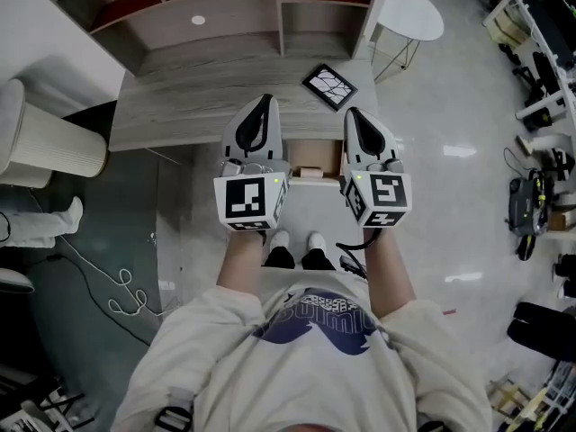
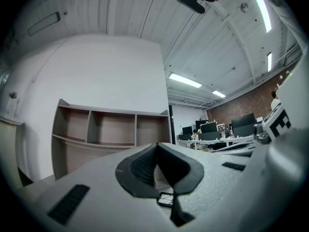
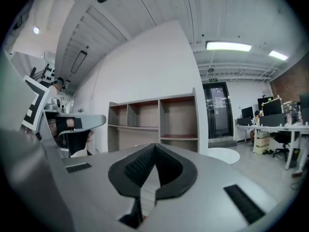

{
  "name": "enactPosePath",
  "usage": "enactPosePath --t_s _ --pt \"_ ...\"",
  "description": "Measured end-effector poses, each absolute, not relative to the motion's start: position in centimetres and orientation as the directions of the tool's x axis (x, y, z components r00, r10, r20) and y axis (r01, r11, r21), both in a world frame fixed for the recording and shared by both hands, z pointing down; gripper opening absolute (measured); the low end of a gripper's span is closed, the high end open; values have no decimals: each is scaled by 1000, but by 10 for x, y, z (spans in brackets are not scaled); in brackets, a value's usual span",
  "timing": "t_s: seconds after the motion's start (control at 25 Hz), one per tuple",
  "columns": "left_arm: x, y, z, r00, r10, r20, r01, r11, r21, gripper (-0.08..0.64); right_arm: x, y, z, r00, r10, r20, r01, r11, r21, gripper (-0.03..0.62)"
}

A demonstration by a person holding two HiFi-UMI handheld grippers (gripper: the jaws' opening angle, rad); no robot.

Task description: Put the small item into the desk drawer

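Note:
The small item, a black-framed square tile point(image 1: 328, 86) with a cracked pattern, lies on the wooden desk point(image 1: 180, 97) near its right end. It also peeks through below the left jaws as the tile point(image 2: 165, 198). Under the desk's front edge a drawer point(image 1: 326, 156) stands pulled out, mostly hidden by the grippers, with a small tan thing point(image 1: 310, 171) in it. My left gripper point(image 1: 262, 103) and right gripper point(image 1: 352, 113) hover side by side over the desk's front edge. Both are shut with nothing between the jaws, as the left gripper point(image 2: 157, 147) and right gripper point(image 3: 155, 147) show.
A shelf unit point(image 1: 225, 7) with several open compartments stands at the back of the desk. A white round side table point(image 1: 409, 12) stands to the right, a white ribbed cylinder point(image 1: 45, 138) to the left. Cables point(image 1: 108, 282) lie on the floor, and office gear point(image 1: 531, 196) lines the right.

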State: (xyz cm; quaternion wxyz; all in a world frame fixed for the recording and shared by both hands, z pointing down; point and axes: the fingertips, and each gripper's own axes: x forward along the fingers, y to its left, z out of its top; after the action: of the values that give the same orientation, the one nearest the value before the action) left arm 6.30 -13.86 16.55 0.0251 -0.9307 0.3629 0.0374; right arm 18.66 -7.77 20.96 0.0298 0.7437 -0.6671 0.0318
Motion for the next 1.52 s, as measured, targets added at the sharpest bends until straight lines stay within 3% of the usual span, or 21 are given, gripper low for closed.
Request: enactPosePath --t_s 0.56,1.52 --pt "54 -137 111 722 -665 -189 -678 -735 -4 9 187 -63 130 159 -985 -61 -983 -164 80 -2" --pt "52 -137 116 724 -672 -159 -684 -728 -37 9 176 -62 114 145 -984 -103 -977 -159 140 -3"
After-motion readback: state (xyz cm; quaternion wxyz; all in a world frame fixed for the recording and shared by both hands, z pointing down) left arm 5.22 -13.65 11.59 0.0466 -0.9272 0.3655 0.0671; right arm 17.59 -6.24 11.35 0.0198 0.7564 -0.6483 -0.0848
